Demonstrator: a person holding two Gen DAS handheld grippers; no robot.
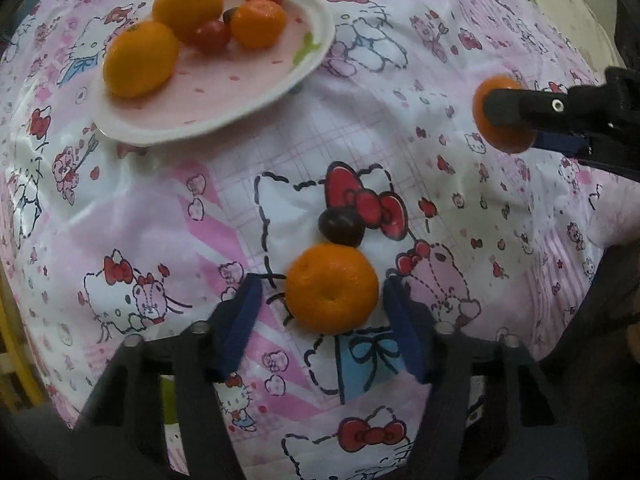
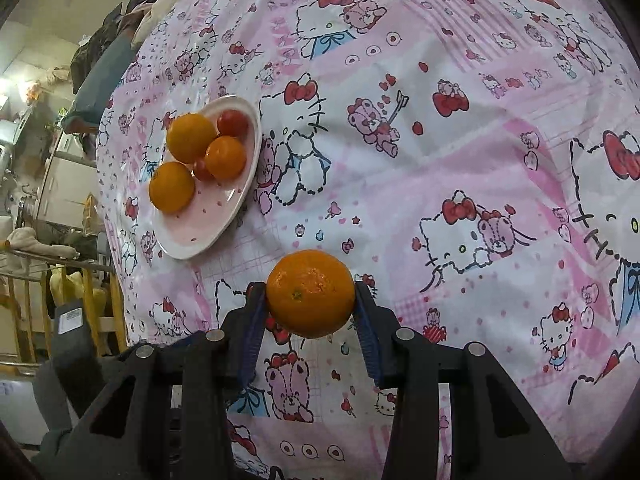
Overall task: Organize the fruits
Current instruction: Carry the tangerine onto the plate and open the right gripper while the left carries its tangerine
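The left gripper (image 1: pixel 322 312) stands open around a mandarin (image 1: pixel 331 288) at lower centre, pads not touching. The right gripper (image 2: pixel 310 312) clamps another mandarin (image 2: pixel 310 294). The fruit seems light, soft-skinned; better take its widest sides, gently

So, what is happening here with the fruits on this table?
A person is collecting fruit onto a pink heart-shaped plate, which already holds three oranges and some small red tomatoes. The right tool grips a round orange mandarin above the pink cartoon-print tablecloth. The left tool points down around a second orange mandarin lying on the cloth, its blue pads not yet pressing it. A dark cherry-like fruit lies just beyond it.
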